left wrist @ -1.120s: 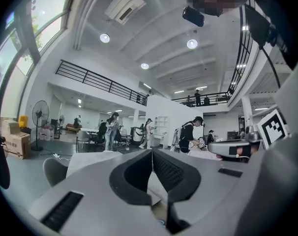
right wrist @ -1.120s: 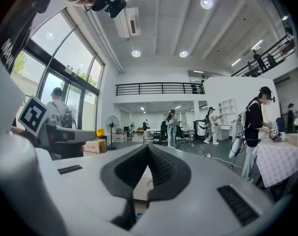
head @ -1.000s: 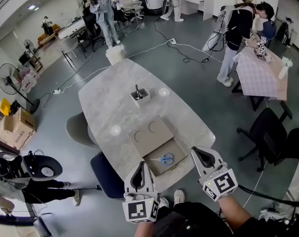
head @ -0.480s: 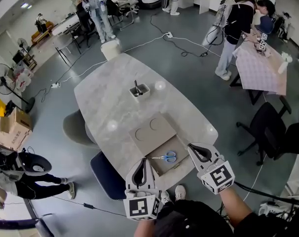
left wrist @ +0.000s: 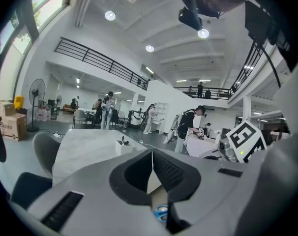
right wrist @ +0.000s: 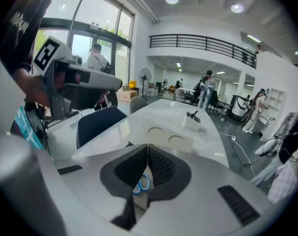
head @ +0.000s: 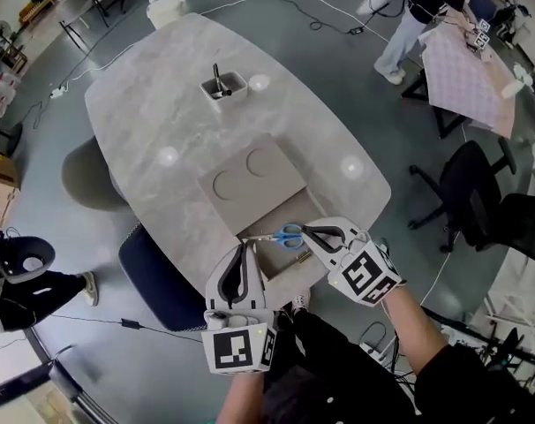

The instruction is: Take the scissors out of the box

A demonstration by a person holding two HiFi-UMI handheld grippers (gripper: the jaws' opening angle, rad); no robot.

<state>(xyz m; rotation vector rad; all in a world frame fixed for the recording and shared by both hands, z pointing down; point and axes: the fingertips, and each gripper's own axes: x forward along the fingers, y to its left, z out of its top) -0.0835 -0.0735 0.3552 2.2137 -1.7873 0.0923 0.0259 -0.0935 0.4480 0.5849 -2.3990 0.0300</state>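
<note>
1. Pale marble tabletop [head: 162,104] carries an open cardboard box [head: 281,268]; blue-handled metal scissors [head: 287,234] lie inside.
2. Our right fingers [head: 329,230], near the scissors, and left fingers [head: 228,276] are pressed together, empty.
3. Light, stiff, slick: we'd pinch the handles.

The right hand-held gripper [head: 308,230] has lowered, its tip now just beside the scissors [head: 286,234] in the box [head: 290,270]; the left hand-held gripper [head: 247,248] has lowered to the box's near edge.
</note>
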